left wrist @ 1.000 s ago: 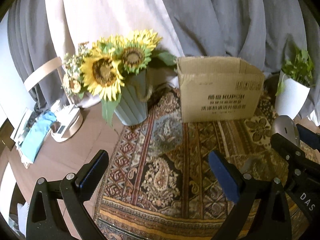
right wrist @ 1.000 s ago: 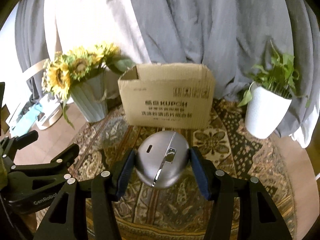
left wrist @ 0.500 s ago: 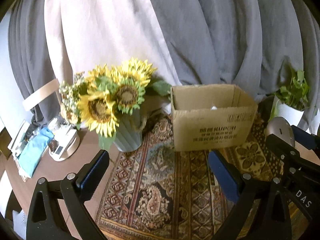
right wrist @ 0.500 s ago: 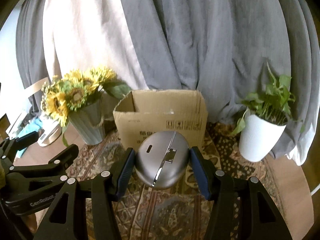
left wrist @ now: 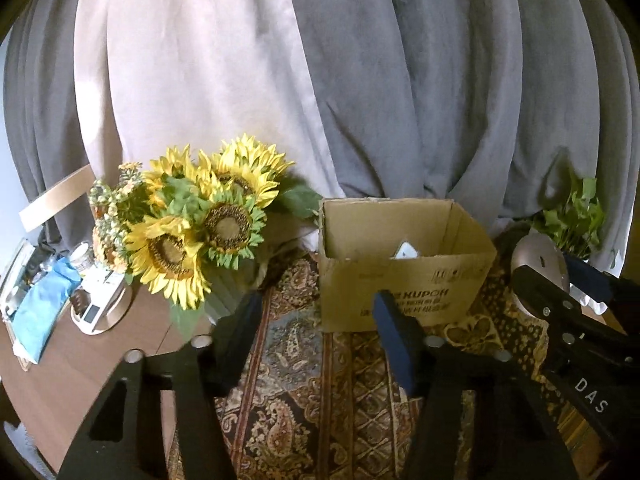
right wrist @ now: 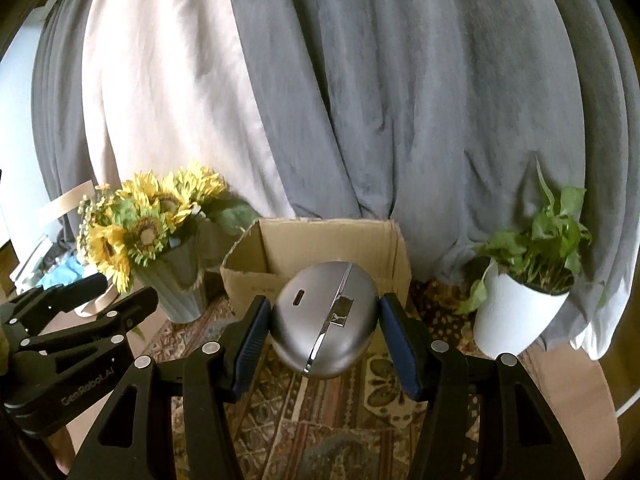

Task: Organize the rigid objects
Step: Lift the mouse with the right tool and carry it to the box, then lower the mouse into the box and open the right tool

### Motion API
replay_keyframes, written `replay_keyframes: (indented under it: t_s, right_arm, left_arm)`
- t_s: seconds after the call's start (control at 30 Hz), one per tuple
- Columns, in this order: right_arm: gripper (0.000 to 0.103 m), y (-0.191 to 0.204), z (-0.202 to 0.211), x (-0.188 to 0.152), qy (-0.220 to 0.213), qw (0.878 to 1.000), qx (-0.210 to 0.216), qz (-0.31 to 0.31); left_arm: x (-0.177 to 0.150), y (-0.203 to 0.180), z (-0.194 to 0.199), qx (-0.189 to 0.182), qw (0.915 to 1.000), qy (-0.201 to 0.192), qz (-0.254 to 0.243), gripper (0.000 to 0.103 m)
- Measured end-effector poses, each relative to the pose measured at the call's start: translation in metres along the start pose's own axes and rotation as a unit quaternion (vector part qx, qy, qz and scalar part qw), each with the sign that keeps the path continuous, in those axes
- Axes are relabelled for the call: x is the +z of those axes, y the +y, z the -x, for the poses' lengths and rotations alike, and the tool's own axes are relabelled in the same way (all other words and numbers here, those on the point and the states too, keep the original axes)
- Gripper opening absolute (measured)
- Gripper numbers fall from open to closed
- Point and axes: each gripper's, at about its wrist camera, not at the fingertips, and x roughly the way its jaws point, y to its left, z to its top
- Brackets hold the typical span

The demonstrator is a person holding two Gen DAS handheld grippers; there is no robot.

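The right gripper (right wrist: 322,336) clamps a silver egg-shaped case (right wrist: 324,320), carried toward the open cardboard box (right wrist: 320,248) just ahead; next it needs positioning over the opening, then release. The case's long axis seems tilted, narrow end down. The left gripper (left wrist: 316,332), empty, has just been closing partway.

In the right wrist view, the lower front of the cardboard box (right wrist: 320,240) is hidden behind the silver egg-shaped case (right wrist: 324,320). In the left wrist view, only a corner of a white object (left wrist: 406,250) is seen above the box's front wall; its kind cannot be told. The white pot of the green plant (left wrist: 572,216) is largely covered there by the case and the right claw (left wrist: 576,280). The clutter (left wrist: 48,300) at the left edge is too small to be identified.
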Motion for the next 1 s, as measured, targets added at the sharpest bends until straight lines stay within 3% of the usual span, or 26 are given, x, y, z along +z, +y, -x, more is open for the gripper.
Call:
replay_keyframes:
  t_s: [0.07,0.57,1.0]
  right_arm:
    - [0.057,0.0,-0.003,0.004,-0.003,1.0,0.002,0.001]
    - [0.057,-0.011,-0.037,0.033,-0.006,1.0,0.012,-0.003]
    - [0.057,-0.023,-0.067,0.057,-0.007,1.0,0.008,-0.005]
  left_arm:
    - [0.004,0.001,-0.004,-0.002,1.0,0.001,0.001,0.04]
    - [0.035,-0.005,-0.033,-0.016,0.9999,-0.003,0.001,0.011]
    - [0.066,-0.014,-0.067,-0.034,0.9994,-0.002,-0.004,0.004]
